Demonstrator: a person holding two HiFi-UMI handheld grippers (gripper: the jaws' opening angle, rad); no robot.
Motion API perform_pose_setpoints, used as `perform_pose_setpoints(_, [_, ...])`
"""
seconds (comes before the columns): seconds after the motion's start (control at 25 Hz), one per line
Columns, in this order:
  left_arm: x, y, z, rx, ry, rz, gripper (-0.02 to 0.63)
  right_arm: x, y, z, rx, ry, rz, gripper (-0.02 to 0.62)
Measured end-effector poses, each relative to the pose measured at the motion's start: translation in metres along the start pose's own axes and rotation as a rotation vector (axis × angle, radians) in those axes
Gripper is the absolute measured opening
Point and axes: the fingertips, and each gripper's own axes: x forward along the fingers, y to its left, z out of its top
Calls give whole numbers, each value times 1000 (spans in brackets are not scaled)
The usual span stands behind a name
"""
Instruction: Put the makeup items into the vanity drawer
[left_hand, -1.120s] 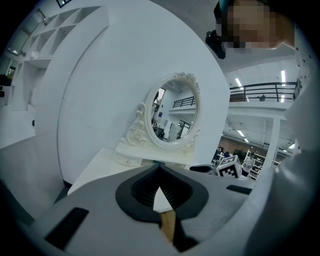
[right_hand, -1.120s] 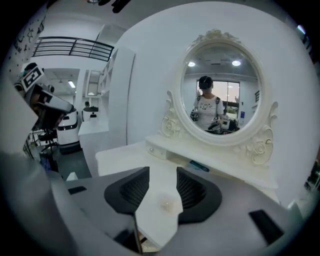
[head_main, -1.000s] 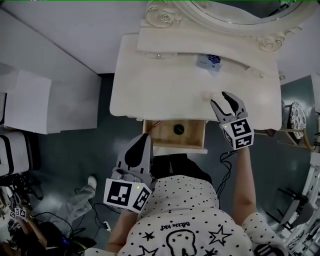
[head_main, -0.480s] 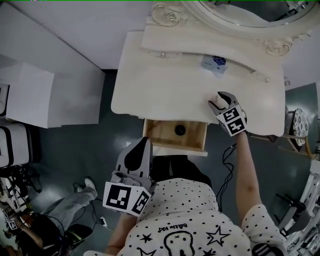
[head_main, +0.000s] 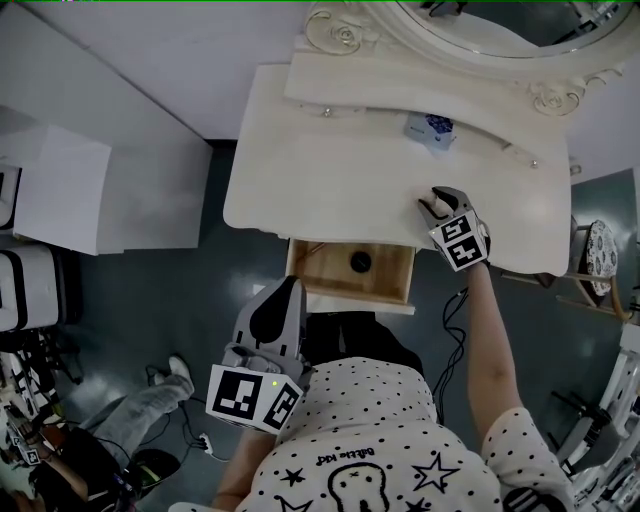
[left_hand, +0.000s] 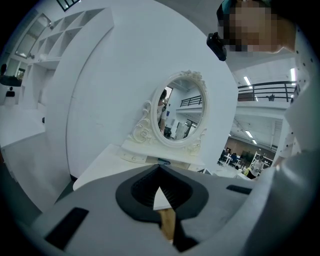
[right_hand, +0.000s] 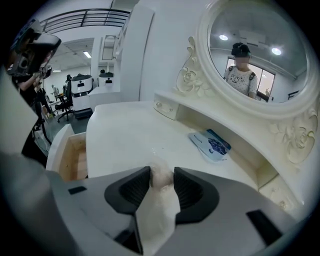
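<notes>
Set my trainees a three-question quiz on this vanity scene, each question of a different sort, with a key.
1. True or false: the vanity drawer stands open.
2. Between the right gripper's jaws is: A a blue packet; B a pale makeup item; C nothing.
3. Name what lies inside the drawer.
Key: 1 true. 2 B; those jaws have just been closing, with it between them. 3 a dark round item.
</notes>
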Motion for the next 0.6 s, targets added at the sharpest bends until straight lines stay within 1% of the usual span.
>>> perform_pose_setpoints(0.12, [-2, 0, 1, 0, -3, -3, -3, -1, -2, 2, 34, 16, -12, 153])
perform_pose_setpoints(0.24, [-4, 1, 2, 1, -7, -9, -3, -8, -5, 5, 81, 3, -43, 150])
perform_pose_setpoints(0.4, [-9, 6, 4, 3, -13, -14, -4, -32, -5, 19, 168, -74, -98, 150])
perform_pose_setpoints(0.6, [-15, 10, 4, 8, -13, -37, -4, -72, 16, 41, 262, -195, -139, 150])
